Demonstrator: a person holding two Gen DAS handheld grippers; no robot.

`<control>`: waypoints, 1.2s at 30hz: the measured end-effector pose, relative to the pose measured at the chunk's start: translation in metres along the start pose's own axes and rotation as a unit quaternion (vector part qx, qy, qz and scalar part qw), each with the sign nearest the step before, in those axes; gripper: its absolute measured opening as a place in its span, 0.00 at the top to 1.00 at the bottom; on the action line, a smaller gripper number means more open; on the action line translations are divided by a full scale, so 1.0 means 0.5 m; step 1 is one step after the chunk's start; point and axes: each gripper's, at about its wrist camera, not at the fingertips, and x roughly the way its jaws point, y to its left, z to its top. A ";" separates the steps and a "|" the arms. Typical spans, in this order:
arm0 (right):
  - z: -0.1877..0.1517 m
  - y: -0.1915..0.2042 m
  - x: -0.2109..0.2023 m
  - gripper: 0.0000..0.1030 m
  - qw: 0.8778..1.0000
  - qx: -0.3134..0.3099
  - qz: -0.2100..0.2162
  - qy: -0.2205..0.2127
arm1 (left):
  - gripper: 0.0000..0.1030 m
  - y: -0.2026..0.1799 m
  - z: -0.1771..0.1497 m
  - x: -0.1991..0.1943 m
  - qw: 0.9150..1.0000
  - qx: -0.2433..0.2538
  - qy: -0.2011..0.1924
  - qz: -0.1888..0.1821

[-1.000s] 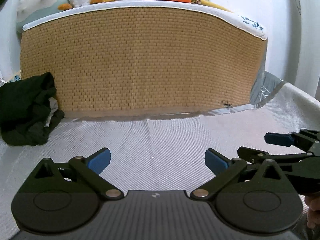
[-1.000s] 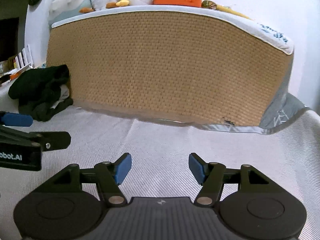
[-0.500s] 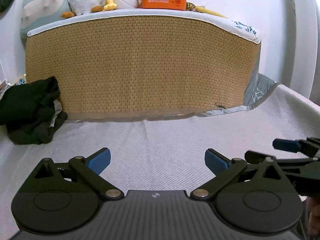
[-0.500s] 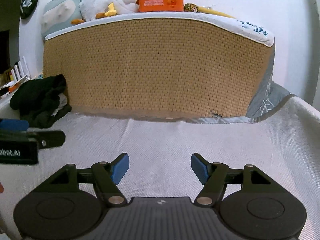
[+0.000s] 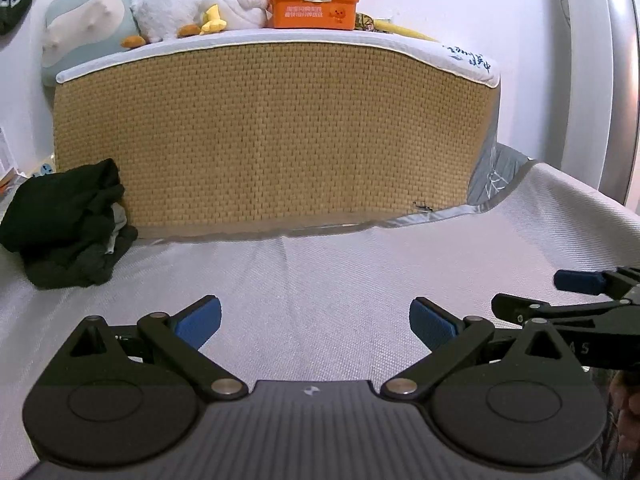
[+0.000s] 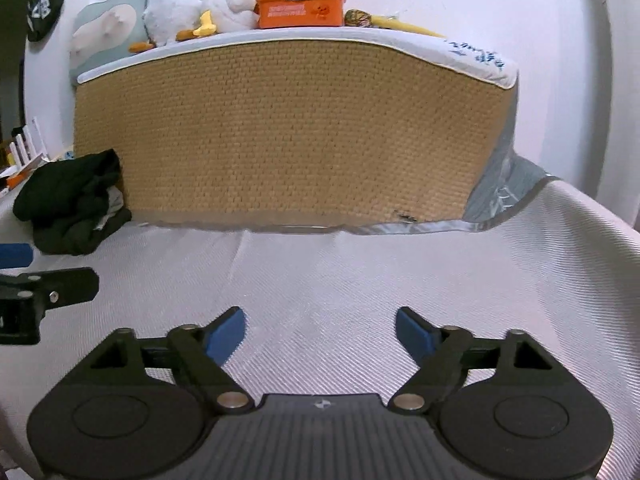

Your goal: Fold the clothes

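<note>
A crumpled heap of dark clothes (image 5: 68, 224) (image 6: 72, 206) lies on the white woven bed surface (image 5: 340, 280) at the far left, against the base of a tan woven mattress. My left gripper (image 5: 316, 320) hovers open over the bare surface, well to the right of the heap, nothing between its blue pads. My right gripper (image 6: 320, 330) is also open and empty, side by side with the left; its fingers (image 5: 576, 282) show at the right edge of the left wrist view. The left gripper's finger (image 6: 48, 288) shows at the left edge of the right wrist view.
An upright tan woven mattress (image 5: 272, 136) walls off the back. On top of it sit an orange first-aid box (image 5: 314, 4), white plush toys (image 5: 192, 4) and a pale pillow (image 5: 86, 32). A white wall (image 5: 560, 60) stands at the right.
Both grippers have pulled back and tilted up a little, so the mattress and the clothes heap look farther away and lower. Both stay open and empty.
</note>
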 end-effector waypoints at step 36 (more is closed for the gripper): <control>-0.044 0.043 -0.106 0.01 1.000 -0.022 -0.008 -0.008 | 0.00 0.006 -0.061 -0.096 1.000 -0.012 0.010 0.001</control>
